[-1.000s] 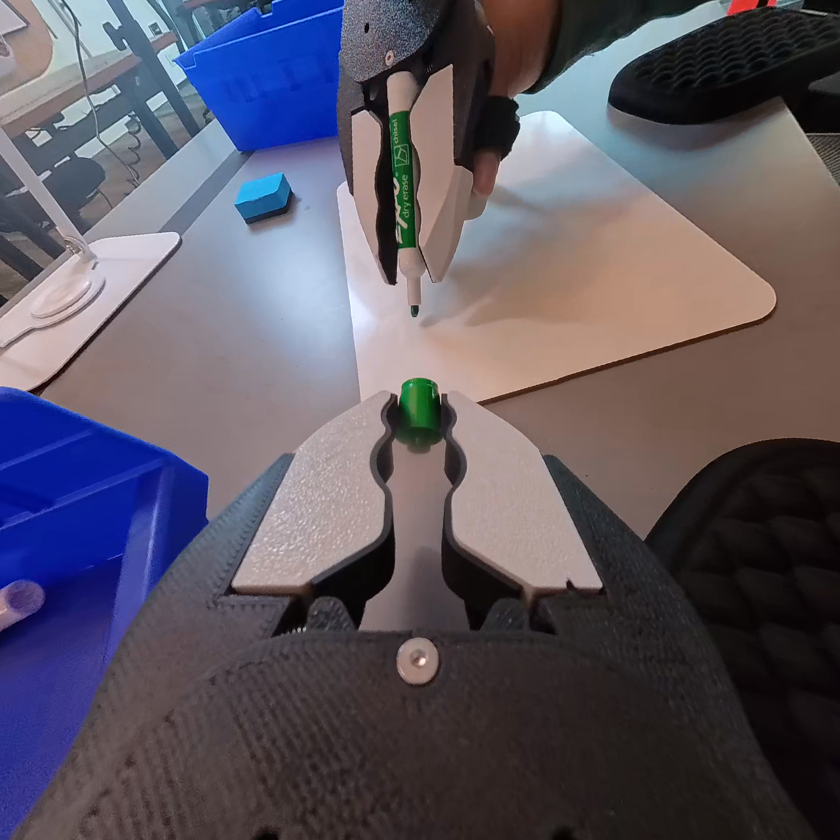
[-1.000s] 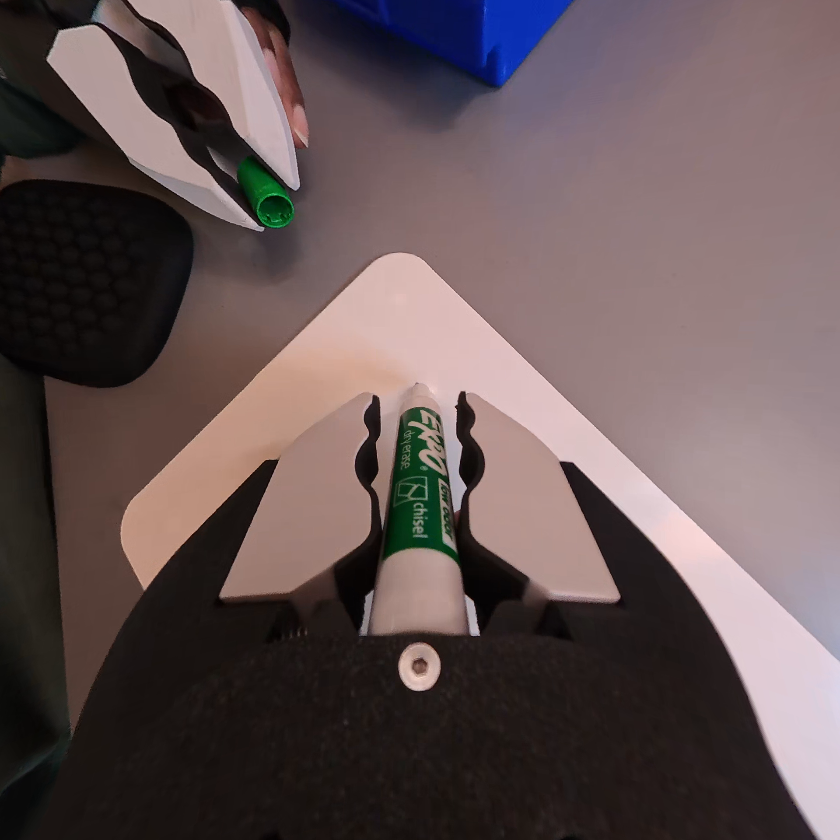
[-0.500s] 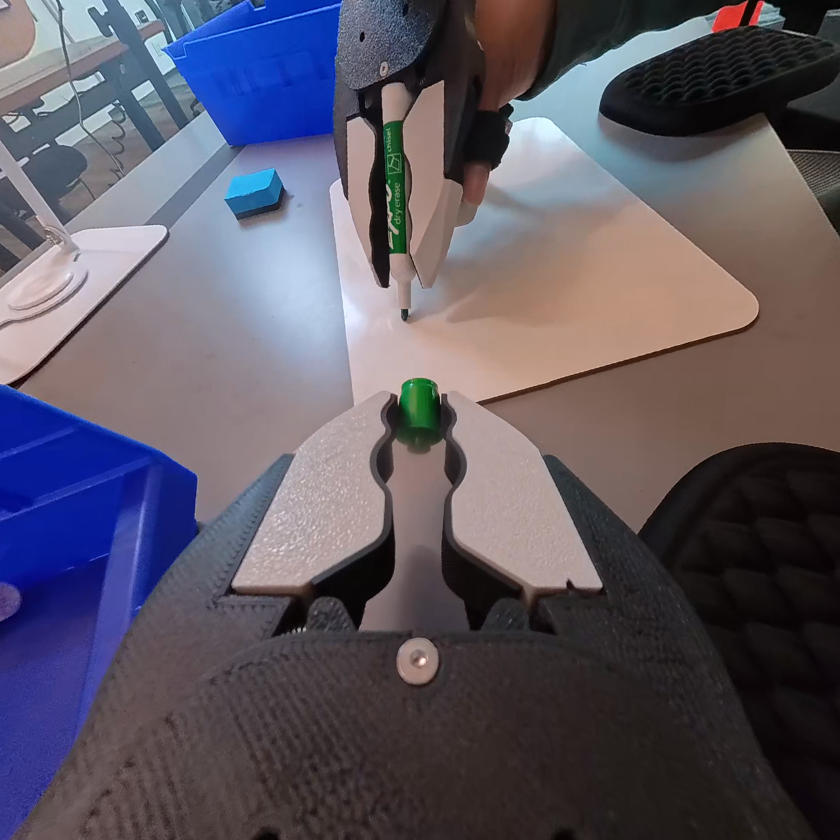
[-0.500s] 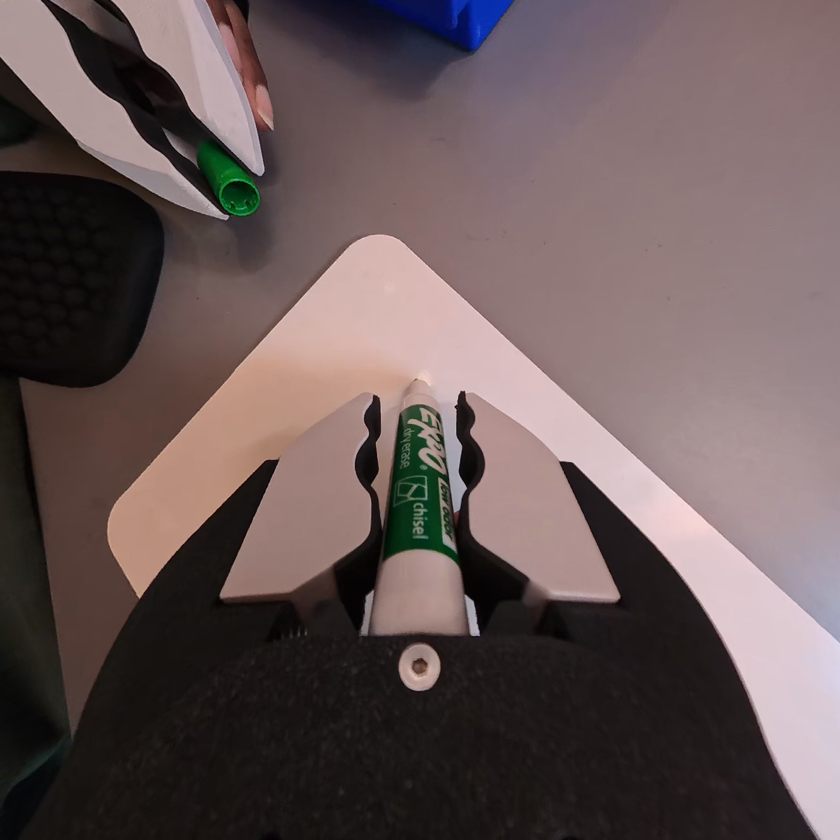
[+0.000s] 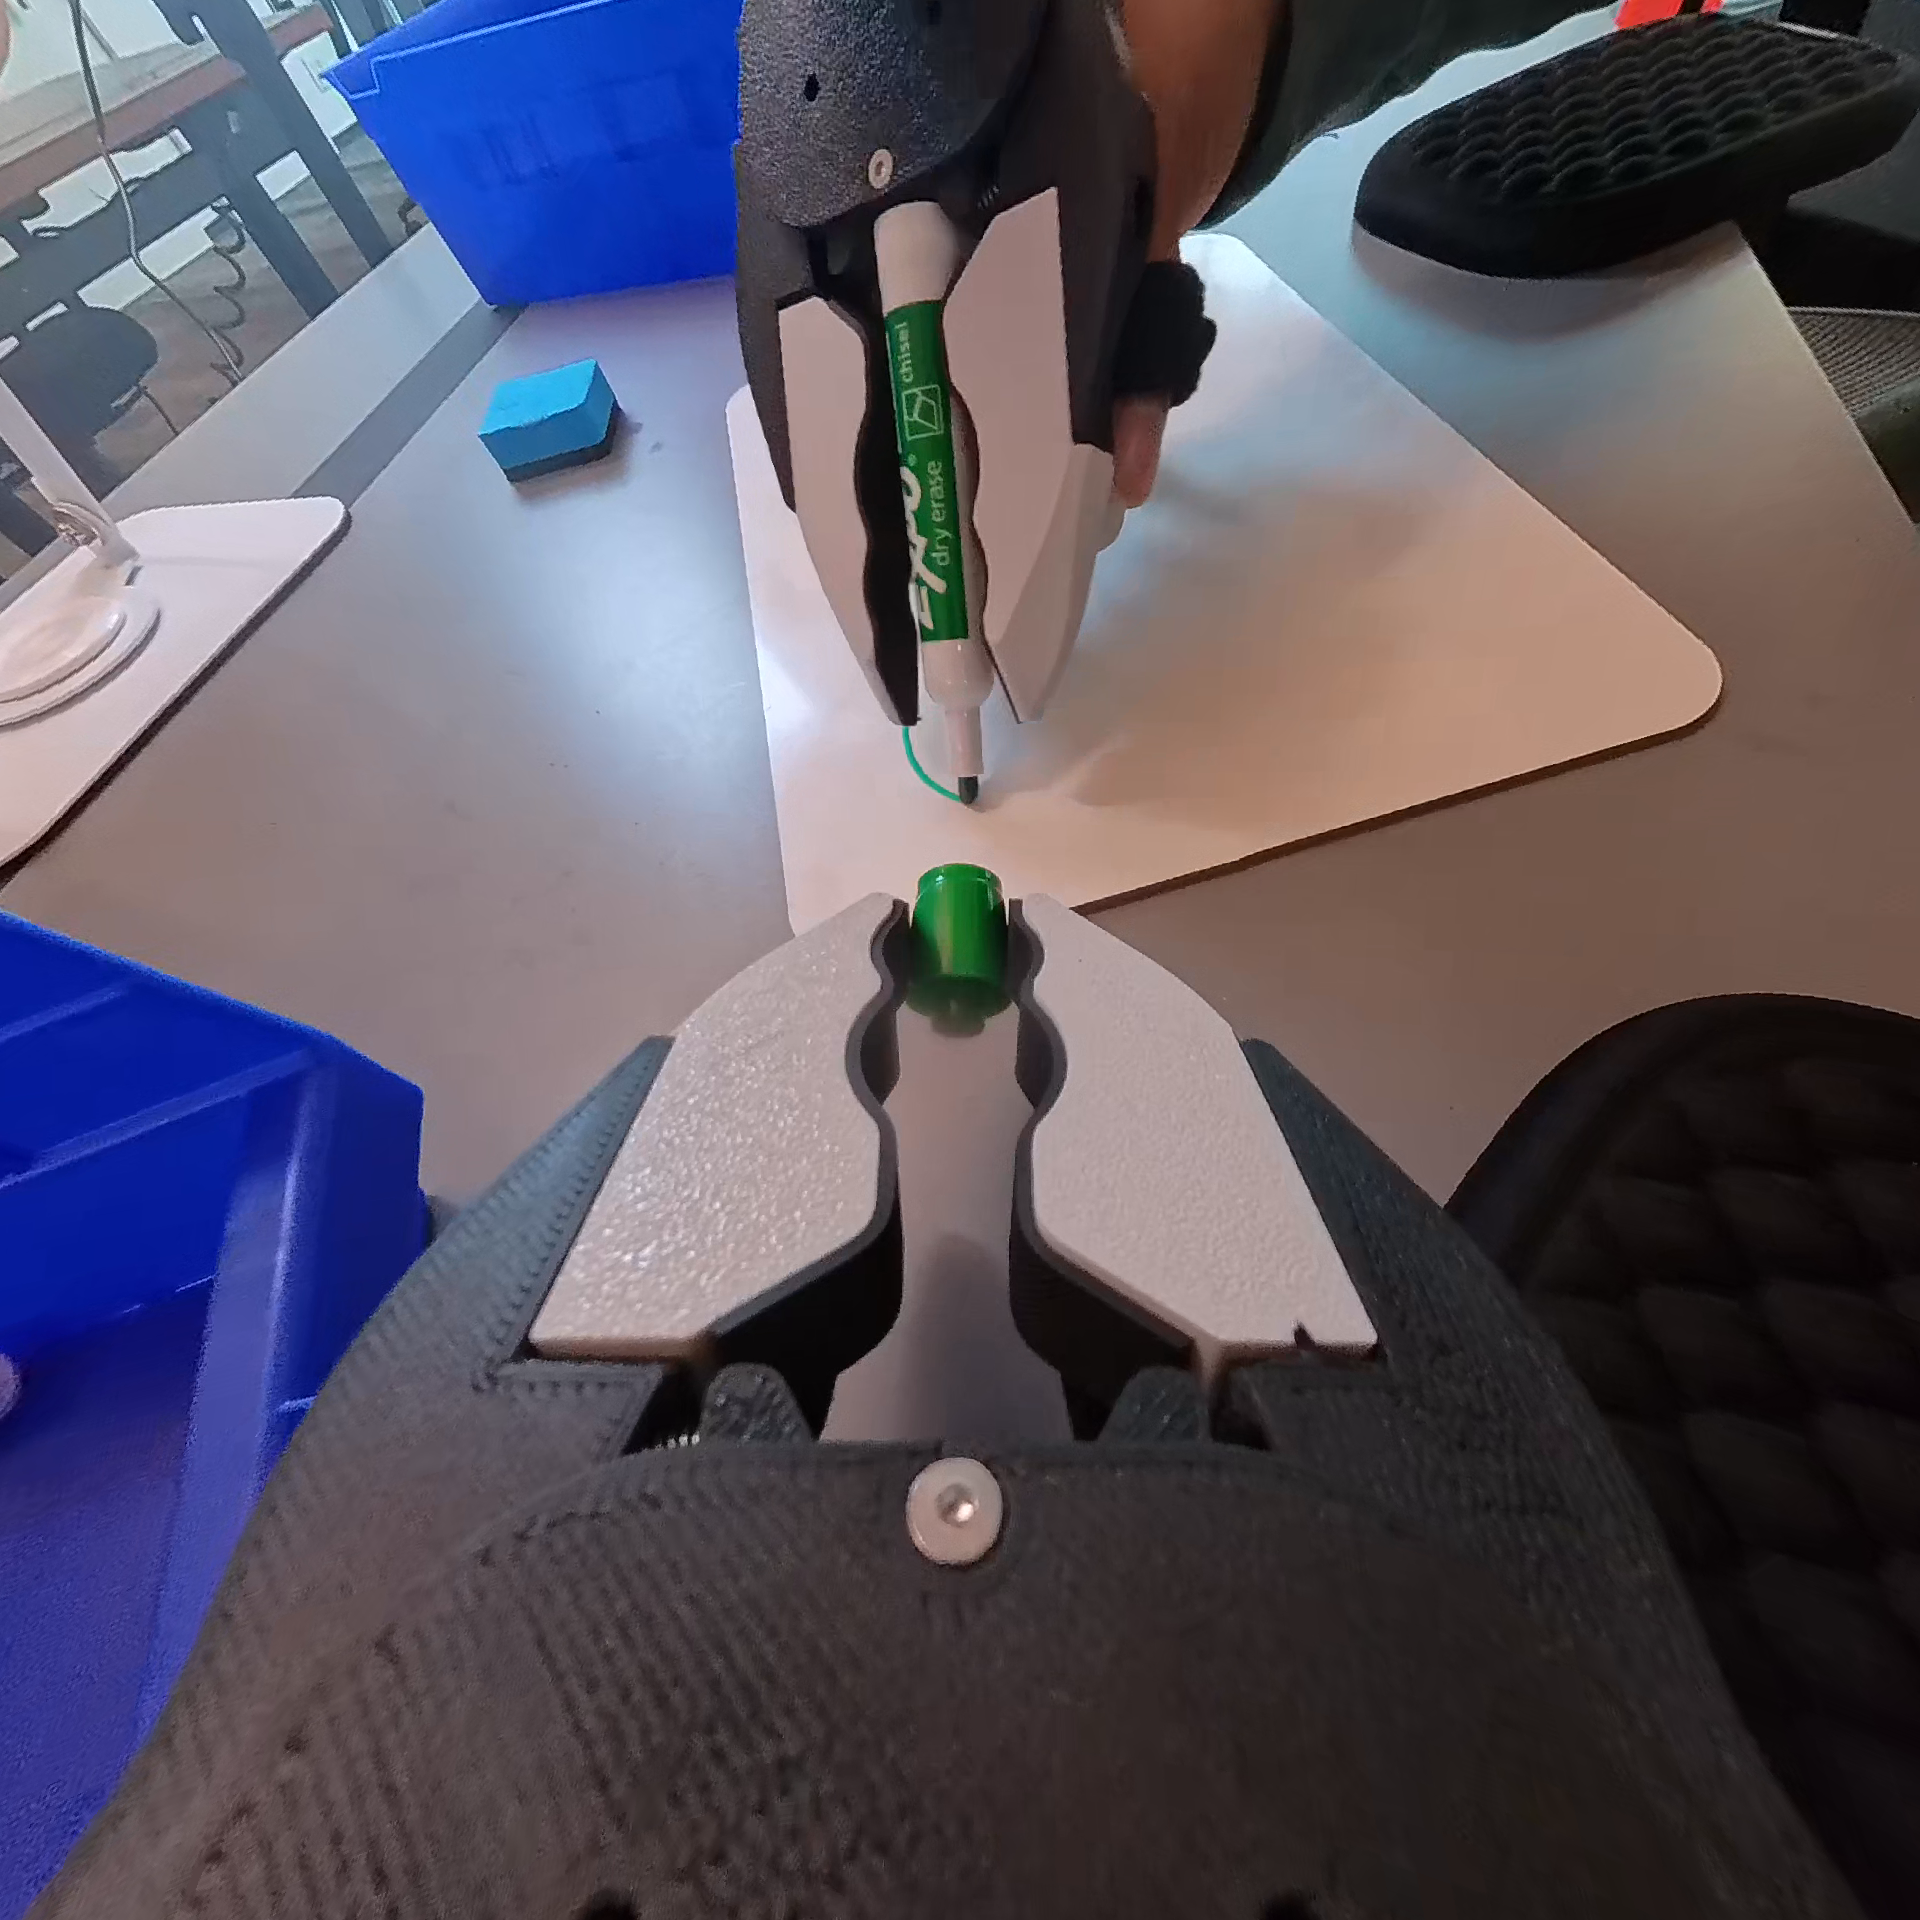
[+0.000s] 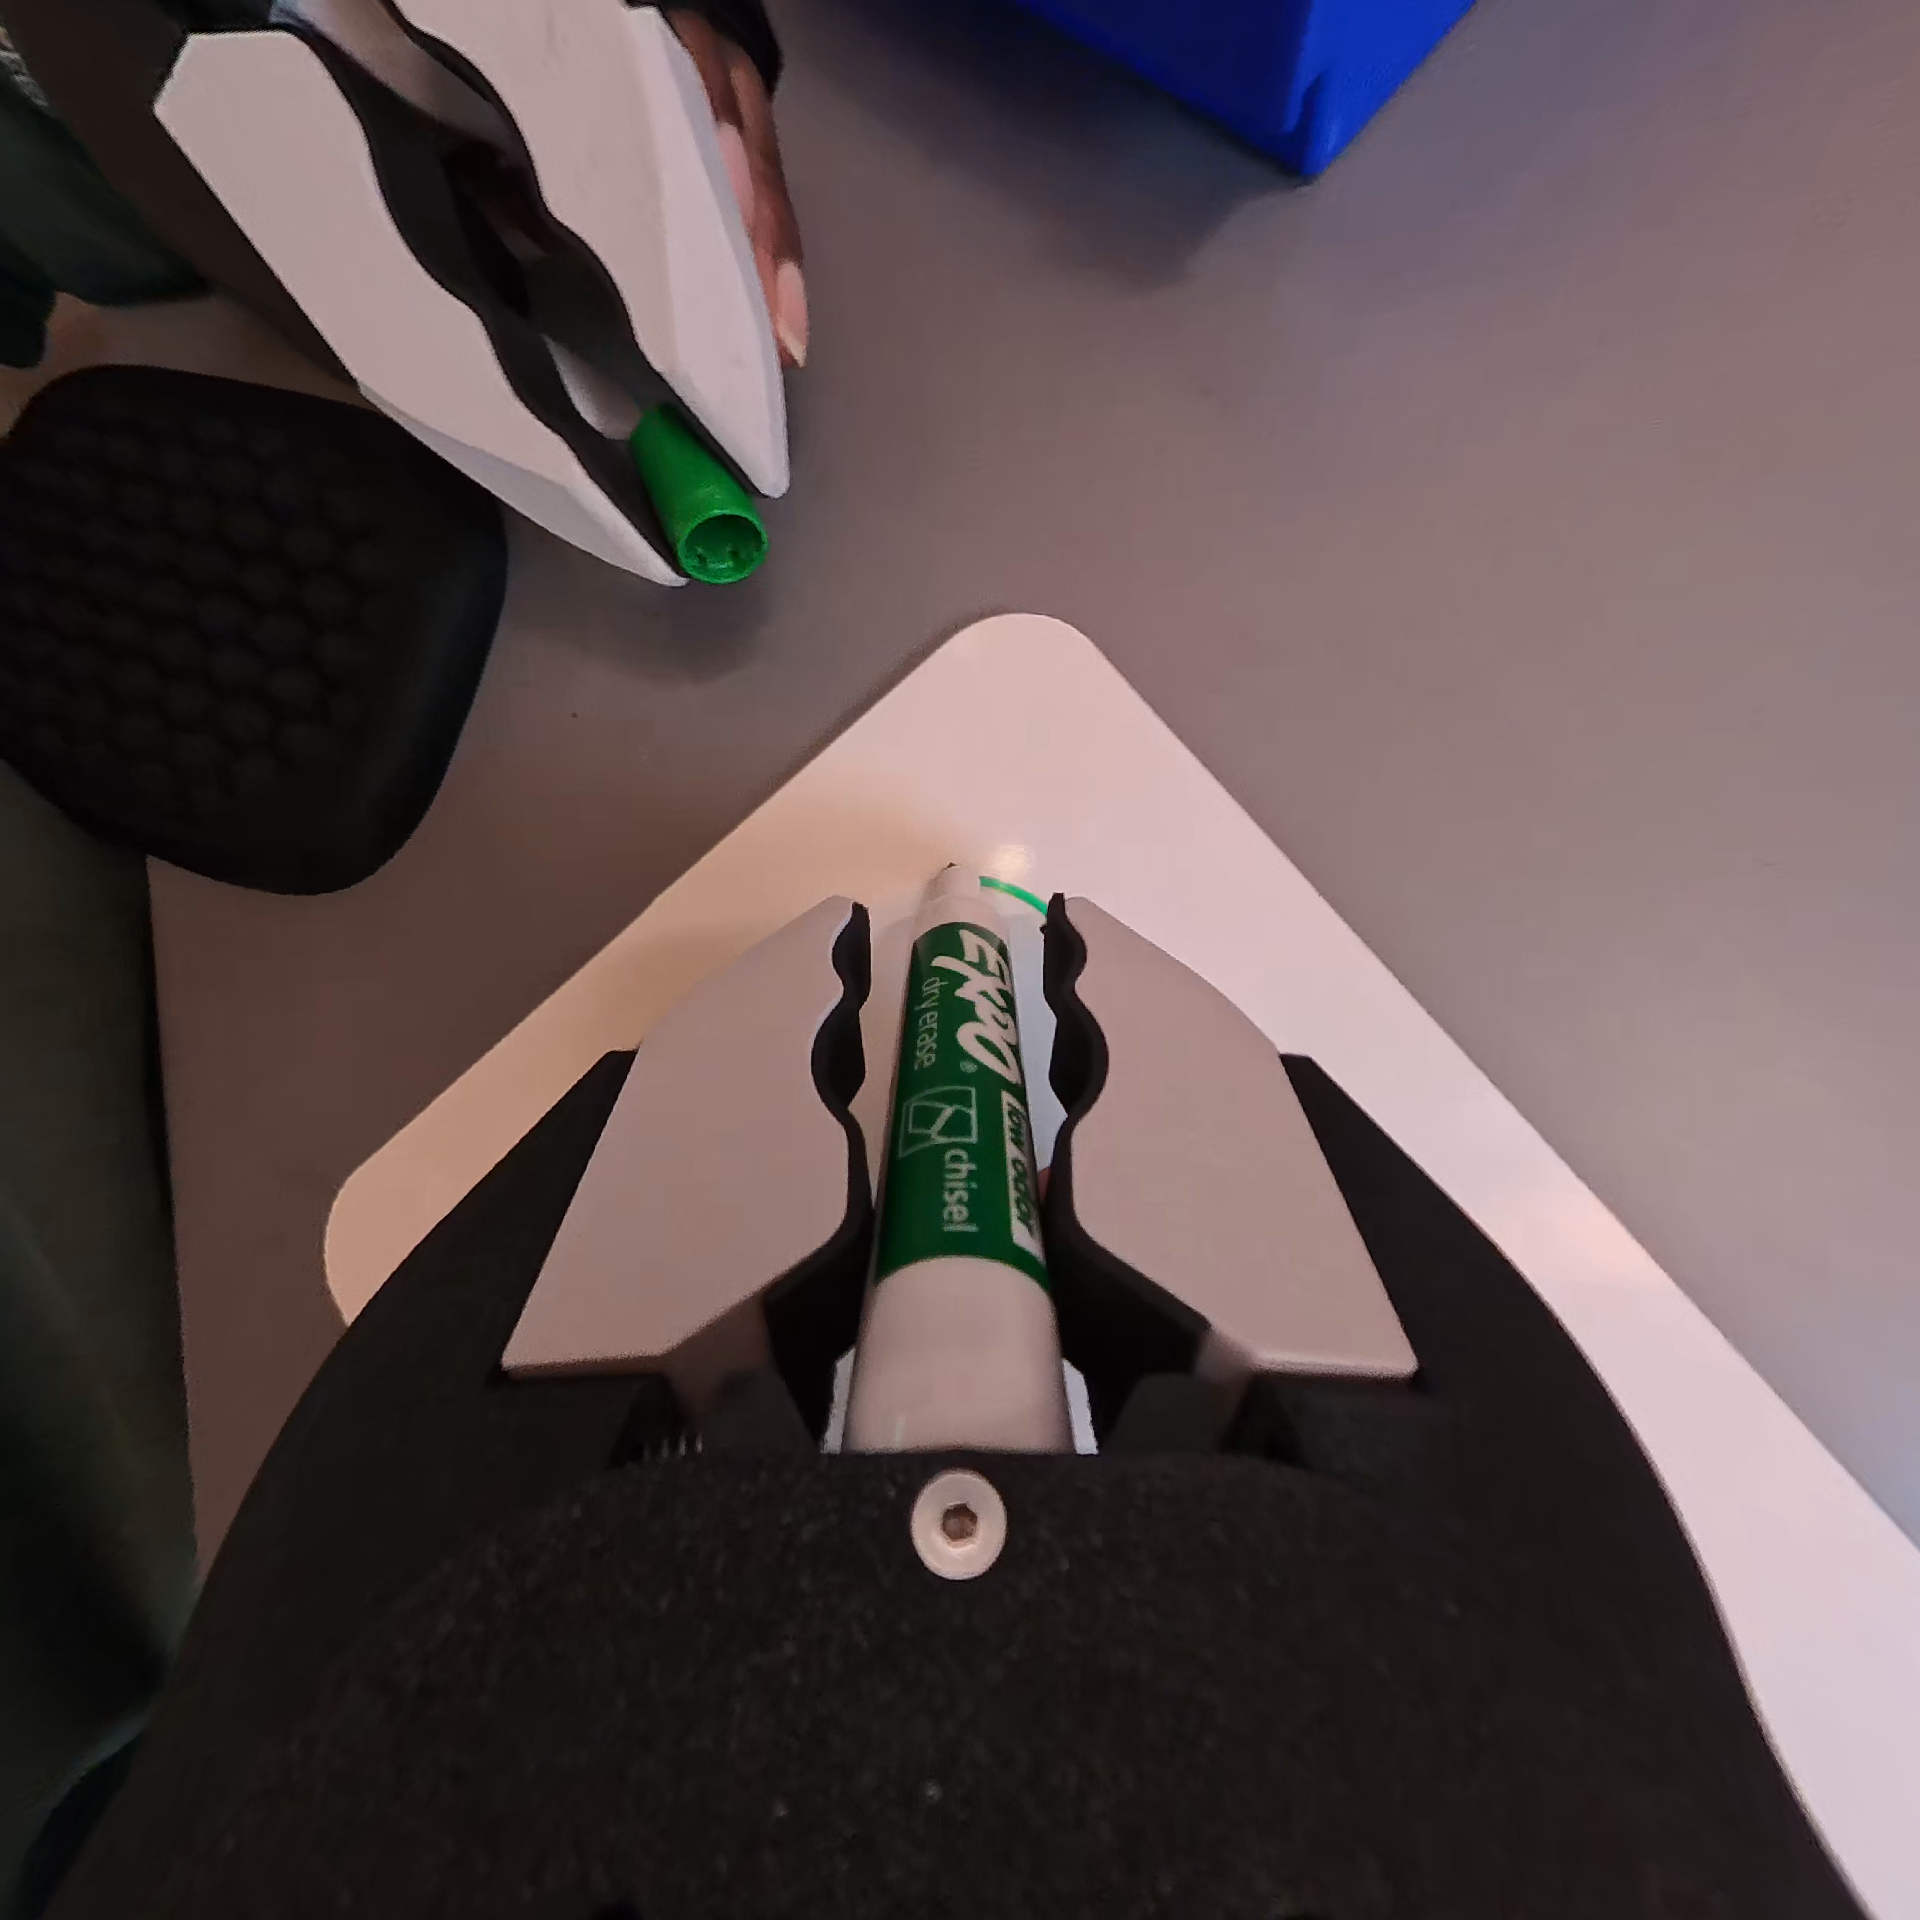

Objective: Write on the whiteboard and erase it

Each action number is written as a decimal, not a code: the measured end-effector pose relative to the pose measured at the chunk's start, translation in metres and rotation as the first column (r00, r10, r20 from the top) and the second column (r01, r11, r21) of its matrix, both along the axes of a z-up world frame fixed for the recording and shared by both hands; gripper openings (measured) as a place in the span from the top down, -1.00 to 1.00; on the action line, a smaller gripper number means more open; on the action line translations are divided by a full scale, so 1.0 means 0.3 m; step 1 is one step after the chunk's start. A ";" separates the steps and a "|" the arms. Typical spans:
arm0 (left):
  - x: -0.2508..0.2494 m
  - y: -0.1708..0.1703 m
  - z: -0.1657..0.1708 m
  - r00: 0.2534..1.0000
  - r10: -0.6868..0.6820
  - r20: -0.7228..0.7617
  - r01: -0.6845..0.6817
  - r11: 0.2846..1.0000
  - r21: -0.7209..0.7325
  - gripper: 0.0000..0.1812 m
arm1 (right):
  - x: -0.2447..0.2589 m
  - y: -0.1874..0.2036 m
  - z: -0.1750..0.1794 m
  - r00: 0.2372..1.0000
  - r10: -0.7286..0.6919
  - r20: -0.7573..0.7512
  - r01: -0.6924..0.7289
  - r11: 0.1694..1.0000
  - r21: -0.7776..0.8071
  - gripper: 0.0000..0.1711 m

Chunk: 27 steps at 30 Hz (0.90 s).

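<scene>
Marker (image 6: 961,1122) clamped in R tool (image 6: 954,902), tip touching whiteboard (image 6: 1049,727).

Two tools (image 5: 956,717) (image 5: 958,914); one marker (image 5: 928,520); one green cap (image 5: 957,951); one whiteboard (image 5: 1351,644); one blue eraser (image 5: 549,418); two blue bins (image 5: 561,145) (image 5: 156,1143).

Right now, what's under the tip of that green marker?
The marker tip touches the whiteboard, with a short green line trailing from it. The spot directly beneath the tip is covered.

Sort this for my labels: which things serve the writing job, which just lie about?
In use: green dry-erase marker, green plastic cap, white rounded whiteboard, blue foam eraser.
Lying about: blue plastic bins, black mesh pads, white lamp base.
</scene>
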<state>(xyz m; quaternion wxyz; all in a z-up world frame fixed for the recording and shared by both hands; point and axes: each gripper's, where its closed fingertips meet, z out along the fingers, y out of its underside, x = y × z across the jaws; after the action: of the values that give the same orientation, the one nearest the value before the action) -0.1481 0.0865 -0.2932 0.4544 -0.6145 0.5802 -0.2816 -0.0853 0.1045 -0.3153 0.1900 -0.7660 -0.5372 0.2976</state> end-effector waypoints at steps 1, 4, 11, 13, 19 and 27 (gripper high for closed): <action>0.000 -0.001 -0.002 1.000 -0.001 -0.002 0.001 1.000 -0.002 0.80 | -0.004 -0.012 0.000 1.000 0.010 0.002 -0.010 1.000 -0.001 0.62; 0.002 -0.003 -0.006 1.000 -0.004 -0.007 0.004 1.000 -0.004 0.80 | -0.011 -0.058 0.001 0.999 0.044 0.007 -0.044 0.999 -0.010 0.62; 0.002 -0.005 -0.012 1.000 -0.008 -0.013 0.008 1.000 -0.011 0.80 | 0.018 -0.182 0.003 0.992 0.119 0.040 -0.118 0.993 -0.025 0.62; 0.002 -0.005 -0.015 1.000 -0.009 -0.016 0.009 1.000 -0.013 0.80 | 0.043 -0.212 0.003 0.990 0.128 0.054 -0.126 0.991 -0.034 0.62; 0.002 -0.003 -0.021 1.000 -0.006 -0.019 0.006 1.000 -0.019 0.80 | 0.146 -0.245 0.004 0.989 0.099 0.107 -0.095 0.995 -0.043 0.62; 0.007 -0.011 -0.030 0.999 -0.015 -0.032 0.015 1.000 -0.019 0.80 | 0.226 -0.200 0.004 0.989 0.039 0.140 -0.035 0.999 -0.034 0.61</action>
<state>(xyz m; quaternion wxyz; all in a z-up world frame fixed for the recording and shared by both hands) -0.1460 0.0833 -0.3023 0.4373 -0.6187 0.5893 -0.2806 -0.0176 0.0446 -0.3140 0.1341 -0.7779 -0.5586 0.2547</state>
